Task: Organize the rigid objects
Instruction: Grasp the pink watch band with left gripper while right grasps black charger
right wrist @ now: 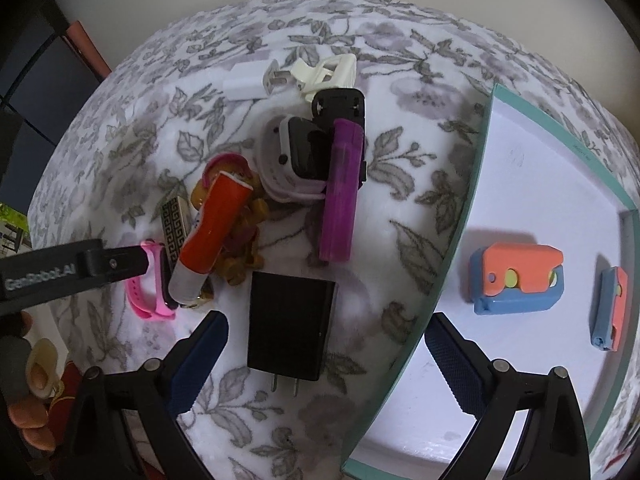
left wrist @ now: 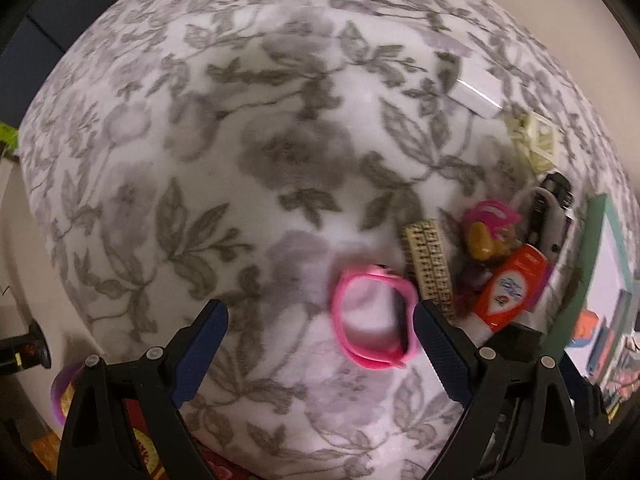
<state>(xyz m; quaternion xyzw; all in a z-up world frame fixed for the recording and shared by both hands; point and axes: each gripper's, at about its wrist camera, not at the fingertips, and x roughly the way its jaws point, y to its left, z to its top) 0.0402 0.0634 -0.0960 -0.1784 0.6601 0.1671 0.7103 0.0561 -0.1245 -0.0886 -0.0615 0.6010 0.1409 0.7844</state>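
Observation:
A pile of small objects lies on a floral cloth. In the left wrist view my left gripper [left wrist: 320, 320] is open, and a pink watch band [left wrist: 372, 320] lies just inside its right finger. Beyond it are a patterned box [left wrist: 430, 268] and an orange tube [left wrist: 512, 288]. In the right wrist view my right gripper [right wrist: 326, 328] is open over a black charger [right wrist: 288, 324], whose prongs point toward me. A purple lighter [right wrist: 340, 192], a smartwatch [right wrist: 296, 156] and the orange tube [right wrist: 212, 236] lie farther off. The left gripper's finger [right wrist: 120, 264] reaches the pink band [right wrist: 152, 288].
A teal-rimmed white tray [right wrist: 472, 200] at the right holds two orange-and-blue blocks [right wrist: 516, 280], [right wrist: 610, 312]. A white charger [right wrist: 248, 80], a cream clip [right wrist: 328, 72] and a black clip [right wrist: 340, 108] lie at the back. The cloth's left half is bare.

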